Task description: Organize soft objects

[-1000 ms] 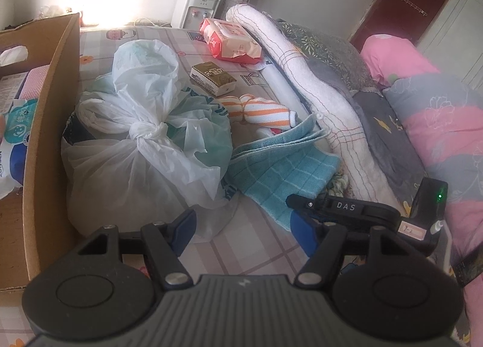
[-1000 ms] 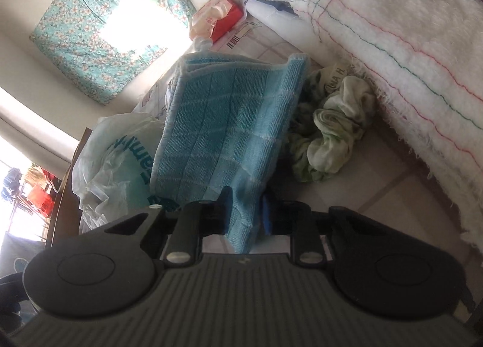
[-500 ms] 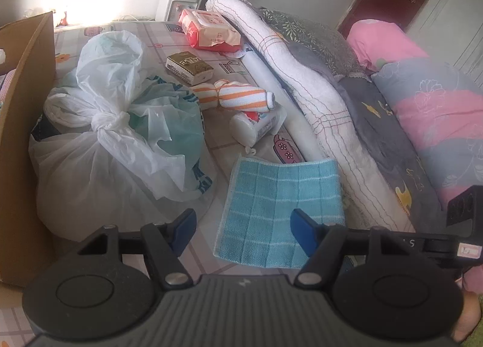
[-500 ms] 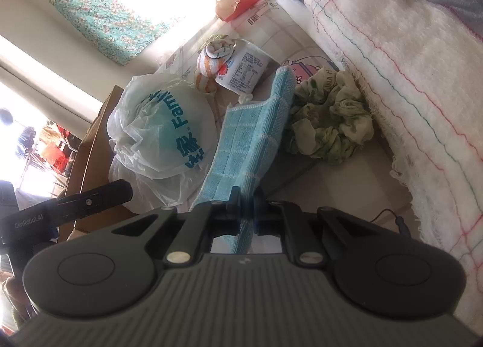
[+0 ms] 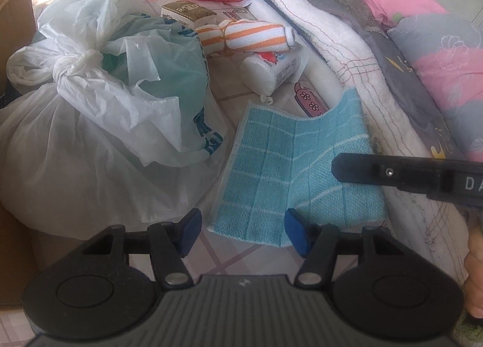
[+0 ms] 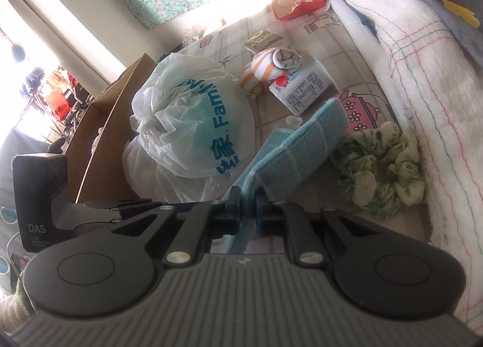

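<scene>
Right tongs [image 6: 247, 200] are pinching one edge of the blue cloth [image 6: 297, 147], jaws pressed onto it. Left tongs [image 5: 243, 230] stand spread, holding nothing, with the cloth's near edge lying between and just ahead of their tips. The cloth [image 5: 289, 171] lies partly on the patterned bed surface, its far corner raised against the white blanket [image 5: 341, 54]. Step in hand appears to be spreading or folding the cloth. Next move likely calls for the left tongs to close on the free near edge.
</scene>
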{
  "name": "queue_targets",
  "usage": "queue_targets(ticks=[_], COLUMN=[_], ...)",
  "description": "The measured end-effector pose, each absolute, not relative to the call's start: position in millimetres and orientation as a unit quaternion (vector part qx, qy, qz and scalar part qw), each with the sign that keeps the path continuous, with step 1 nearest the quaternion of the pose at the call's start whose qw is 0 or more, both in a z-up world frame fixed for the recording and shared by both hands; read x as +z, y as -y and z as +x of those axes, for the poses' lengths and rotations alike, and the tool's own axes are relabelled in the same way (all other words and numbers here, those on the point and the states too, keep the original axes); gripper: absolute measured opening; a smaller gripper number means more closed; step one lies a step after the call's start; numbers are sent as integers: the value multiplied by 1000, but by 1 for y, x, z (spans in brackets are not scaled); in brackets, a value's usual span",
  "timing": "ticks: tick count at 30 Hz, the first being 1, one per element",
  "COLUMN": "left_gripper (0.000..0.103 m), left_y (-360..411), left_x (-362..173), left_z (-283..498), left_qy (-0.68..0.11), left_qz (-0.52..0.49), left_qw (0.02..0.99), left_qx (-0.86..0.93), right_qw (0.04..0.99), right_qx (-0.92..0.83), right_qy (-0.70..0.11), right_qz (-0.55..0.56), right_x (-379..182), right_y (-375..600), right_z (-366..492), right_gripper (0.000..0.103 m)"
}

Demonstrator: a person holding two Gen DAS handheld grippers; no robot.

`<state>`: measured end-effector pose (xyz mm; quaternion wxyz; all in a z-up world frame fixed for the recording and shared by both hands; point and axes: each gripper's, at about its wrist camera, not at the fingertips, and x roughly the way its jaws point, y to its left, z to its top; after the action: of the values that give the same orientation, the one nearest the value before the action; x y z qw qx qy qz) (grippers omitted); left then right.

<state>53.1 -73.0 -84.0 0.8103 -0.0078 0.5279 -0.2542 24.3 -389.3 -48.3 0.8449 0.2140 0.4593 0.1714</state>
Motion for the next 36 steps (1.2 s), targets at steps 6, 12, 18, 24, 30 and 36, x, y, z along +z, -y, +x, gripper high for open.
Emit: queue_targets(ticks=[6, 12, 18, 24, 30, 36], left_gripper=[61, 61, 62, 62, 64, 64], left_y=[68, 55, 40, 42, 68, 92], left_x=[-86, -75, -54, -35, -37, -68], left_z=[56, 55, 48, 43, 45, 61], left_qy=[-533, -530, -511, -482, -477, -509], left_qz=[-13, -11, -14, -15, -10, 17], left_qw=[807, 811, 825, 836, 825, 809], left_qx=[-256, -247, -242, -262, -304, -293], right_qw=[837, 819, 782, 736, 720, 737], right_qx=[199, 222, 227, 221, 214, 205], right_qy=[-472, -489, -505, -503, -498, -475], right_qz=[194, 202, 287, 395, 432, 435], right_x=[-54, -69, -98, -126, -130, -111], right_y=[369, 360, 368, 384, 392, 405], right_z=[48, 68, 84, 89, 87, 73], right_gripper=[15, 26, 40, 44, 46, 52])
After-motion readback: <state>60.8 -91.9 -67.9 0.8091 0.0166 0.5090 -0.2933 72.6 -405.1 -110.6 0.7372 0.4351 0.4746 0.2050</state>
